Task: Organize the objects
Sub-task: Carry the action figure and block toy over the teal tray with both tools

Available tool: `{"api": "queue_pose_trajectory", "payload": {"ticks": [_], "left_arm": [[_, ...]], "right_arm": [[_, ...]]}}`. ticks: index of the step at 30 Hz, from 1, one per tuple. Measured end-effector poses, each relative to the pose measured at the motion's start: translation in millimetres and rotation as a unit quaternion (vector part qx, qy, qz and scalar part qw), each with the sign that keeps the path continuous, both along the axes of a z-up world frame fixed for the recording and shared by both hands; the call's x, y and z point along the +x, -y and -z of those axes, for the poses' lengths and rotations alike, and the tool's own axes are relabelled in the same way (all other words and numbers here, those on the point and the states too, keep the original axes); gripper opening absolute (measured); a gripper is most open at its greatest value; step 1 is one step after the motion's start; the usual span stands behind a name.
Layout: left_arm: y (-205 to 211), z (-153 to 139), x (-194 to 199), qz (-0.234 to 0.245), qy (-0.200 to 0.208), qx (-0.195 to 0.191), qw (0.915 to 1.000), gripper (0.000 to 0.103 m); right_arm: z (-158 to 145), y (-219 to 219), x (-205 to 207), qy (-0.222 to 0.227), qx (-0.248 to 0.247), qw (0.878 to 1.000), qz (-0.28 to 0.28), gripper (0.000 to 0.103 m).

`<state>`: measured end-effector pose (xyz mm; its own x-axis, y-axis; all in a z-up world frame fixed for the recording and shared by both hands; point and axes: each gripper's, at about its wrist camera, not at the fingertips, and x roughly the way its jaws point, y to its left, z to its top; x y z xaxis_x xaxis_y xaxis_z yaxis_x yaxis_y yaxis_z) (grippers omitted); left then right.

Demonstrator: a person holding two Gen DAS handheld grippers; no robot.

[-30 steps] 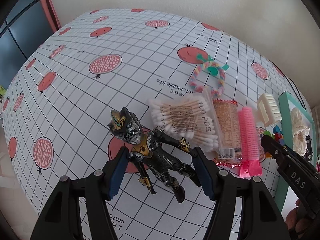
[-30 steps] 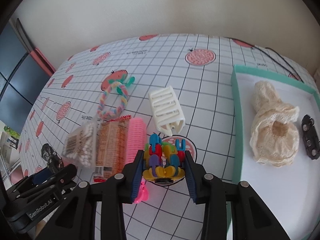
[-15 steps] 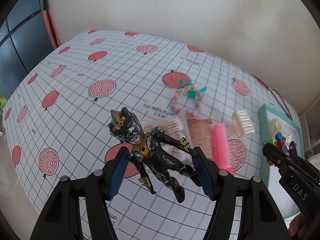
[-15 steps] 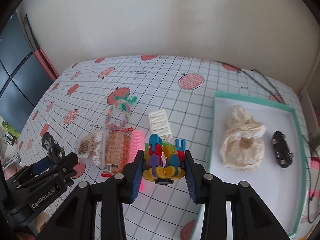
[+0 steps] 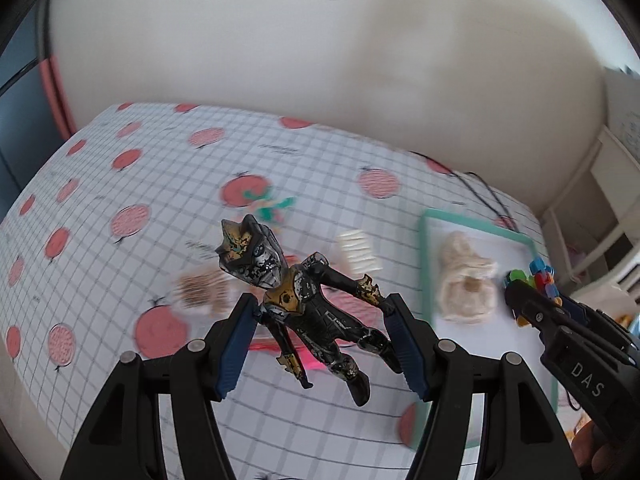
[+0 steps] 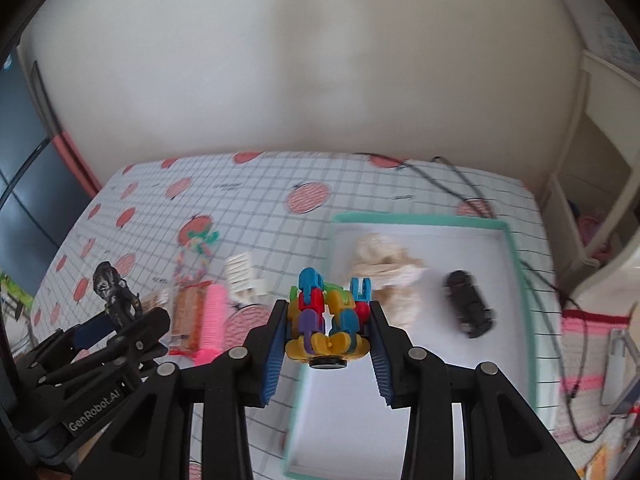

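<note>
My left gripper (image 5: 320,312) is shut on a black, gold and silver action figure (image 5: 304,300), held high above the gridded tablecloth (image 5: 120,280). In the right wrist view the same figure (image 6: 114,292) shows at the left, in the left gripper (image 6: 120,320). My right gripper (image 6: 328,316) is shut on a colourful toy of plastic links (image 6: 328,320), over the left rim of the teal-edged white tray (image 6: 516,264). From the left wrist view that toy (image 5: 536,280) shows at the right, in the right gripper (image 5: 520,300).
In the tray lie a cream knitted piece (image 6: 384,268) and a small black toy car (image 6: 468,304). On the cloth lie a pink hair roller (image 6: 212,320), a snack packet (image 6: 186,316), a white claw clip (image 6: 244,276) and a pastel rope ring (image 6: 196,248). Cables (image 6: 448,176) run behind the tray.
Both grippers have risen and moved right toward the tray, each still carrying its toy. The table objects look smaller and farther away now.
</note>
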<state>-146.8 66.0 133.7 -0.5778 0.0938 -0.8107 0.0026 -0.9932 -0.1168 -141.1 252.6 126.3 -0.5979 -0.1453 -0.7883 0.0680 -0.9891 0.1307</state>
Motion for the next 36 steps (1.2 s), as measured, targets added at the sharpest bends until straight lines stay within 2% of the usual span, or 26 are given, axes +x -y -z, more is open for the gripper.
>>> {"api": "queue_pose_trajectory", "payload": {"ticks": [5,11,16,21,32,36], "left_arm": [[-48,2,-1,0.054,-0.001,-0.003,0.9985,0.066],[-99,18,-3,0.114,0.013,-0.002,0.9933,0.066],[-124,37,4,0.141,0.02,-0.031,0.9892,0.066],[-139,55,6,0.157,0.027,-0.054,0.9858,0.067],[-151,89,3,0.165,0.061,-0.051,0.983,0.066],[-154,92,3,0.173,0.058,-0.055,0.9817,0.066]], "right_arm": [[0,-44,2,0.003,-0.015,0.999,0.036,0.041],[18,-89,2,0.027,-0.018,0.996,0.081,0.041],[39,-116,2,0.059,-0.02,0.991,0.117,0.041],[55,-129,2,0.08,-0.028,0.988,0.128,0.041],[84,-132,-3,0.112,-0.031,0.985,0.129,0.041],[94,-132,-6,0.123,-0.034,0.983,0.13,0.041]]}}
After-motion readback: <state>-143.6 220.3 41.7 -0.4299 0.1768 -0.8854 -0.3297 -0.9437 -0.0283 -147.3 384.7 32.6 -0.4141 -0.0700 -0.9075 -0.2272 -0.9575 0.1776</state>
